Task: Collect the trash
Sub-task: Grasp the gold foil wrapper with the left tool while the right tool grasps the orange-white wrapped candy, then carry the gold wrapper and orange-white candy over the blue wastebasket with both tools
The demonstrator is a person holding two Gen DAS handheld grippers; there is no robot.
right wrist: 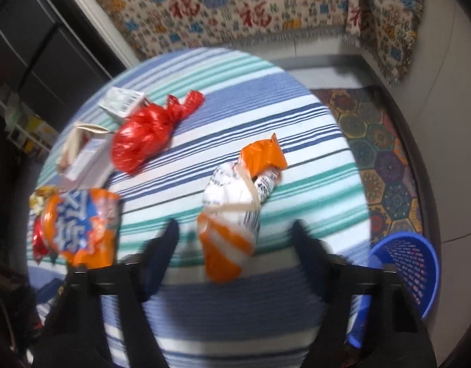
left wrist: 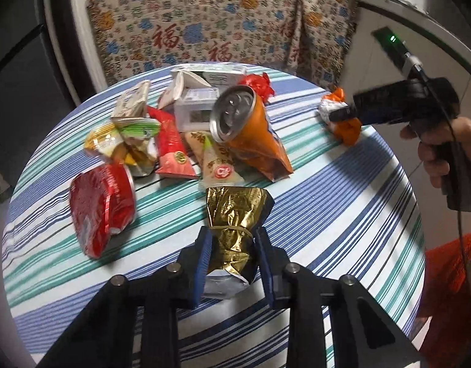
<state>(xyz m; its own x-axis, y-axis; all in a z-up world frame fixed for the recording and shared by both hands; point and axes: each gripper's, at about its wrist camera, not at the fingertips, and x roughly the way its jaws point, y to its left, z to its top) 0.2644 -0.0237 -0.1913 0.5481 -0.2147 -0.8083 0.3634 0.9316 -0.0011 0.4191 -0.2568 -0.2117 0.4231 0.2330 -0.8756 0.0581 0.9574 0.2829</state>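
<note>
My left gripper has its blue pads pressed against both sides of the gold bag, pinching it at its banded waist. The bag's long axis runs straight out along my fingers, its crumpled top pointing away from me toward the pile beyond: the red pouch off to the left, the can and orange chip bag further ahead. I judge this one is caught and only needs carrying off.

My right gripper is the one that still has something to line up. Its jaws stand apart, and the orange wrapper, a white and orange bundle tied with a rubber band, lies between them without either pad touching it that I can see; the picture is smeared, so I cannot be certain of contact. The bundle's long axis runs away from me and tilts to the right, its near end just ahead of my fingertips and closer to the left finger than the right. That makes it roughly in line with my fingers, so a squeeze would take it across its narrow width.

The blue basket stands low to my right, off the striped table, beside my right finger. It lies nearer my right hand than my left.
</note>
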